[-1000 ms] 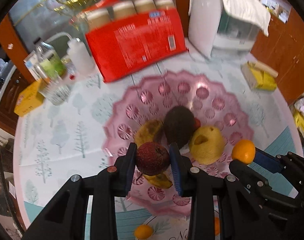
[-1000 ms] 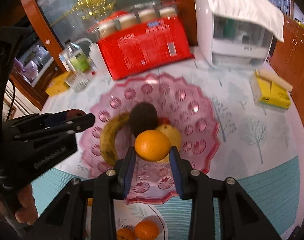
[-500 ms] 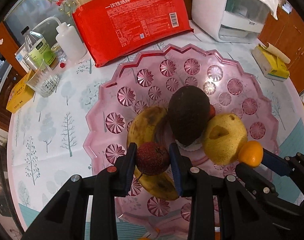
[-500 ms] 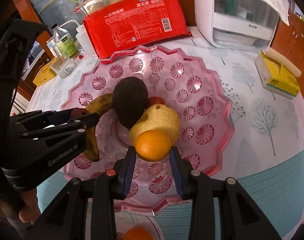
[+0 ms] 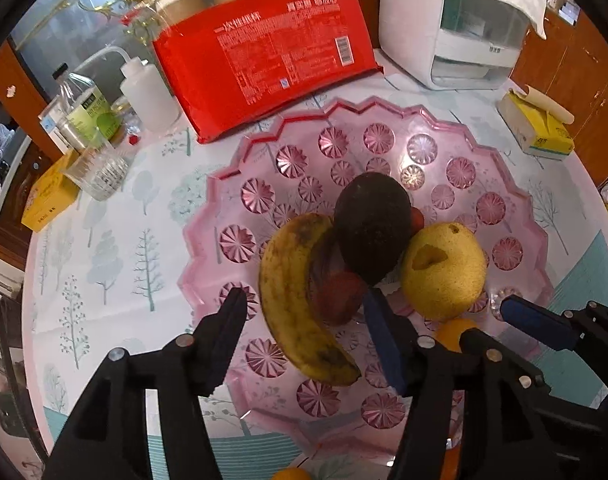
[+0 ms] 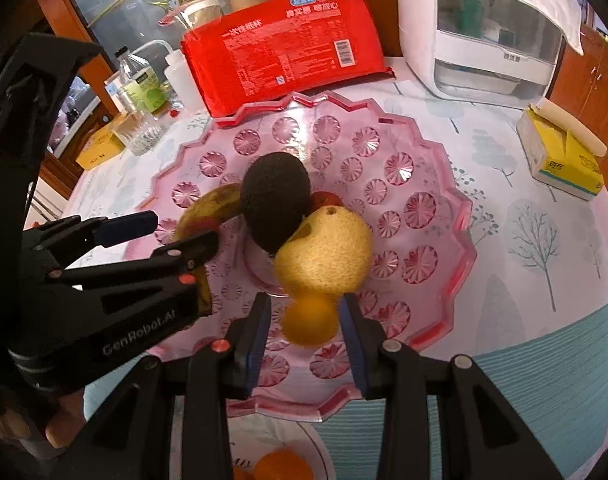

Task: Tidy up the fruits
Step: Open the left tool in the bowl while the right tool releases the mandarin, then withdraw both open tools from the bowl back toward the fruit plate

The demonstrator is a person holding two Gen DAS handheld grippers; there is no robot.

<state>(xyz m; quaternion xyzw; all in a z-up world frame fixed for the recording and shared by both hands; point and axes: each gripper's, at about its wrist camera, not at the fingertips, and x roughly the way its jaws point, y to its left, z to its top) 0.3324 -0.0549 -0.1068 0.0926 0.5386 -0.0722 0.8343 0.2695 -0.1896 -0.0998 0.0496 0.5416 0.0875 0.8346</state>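
Left wrist view: the left hand-held gripper [image 5: 304,304] was opening, its red fruit [image 5: 338,296] dropped between banana [image 5: 291,300] and avocado [image 5: 370,228]. The right hand-held gripper [image 6: 304,316] clenched its orange [image 6: 310,318] low over the tray [image 6: 424,184], likely for a gentle set-down.

bowl centre: banana [image 5: 299,300], avocado [image 5: 370,228], pear [image 5: 444,272] packed tight, no gap | bowl's far half [image 5: 384,144]: bare, open from above | behind: red pack [image 5: 263,56], white appliance [image 5: 444,28] wall it | right: tablecloth [image 6: 524,240] free up to the yellow box [image 6: 560,156]
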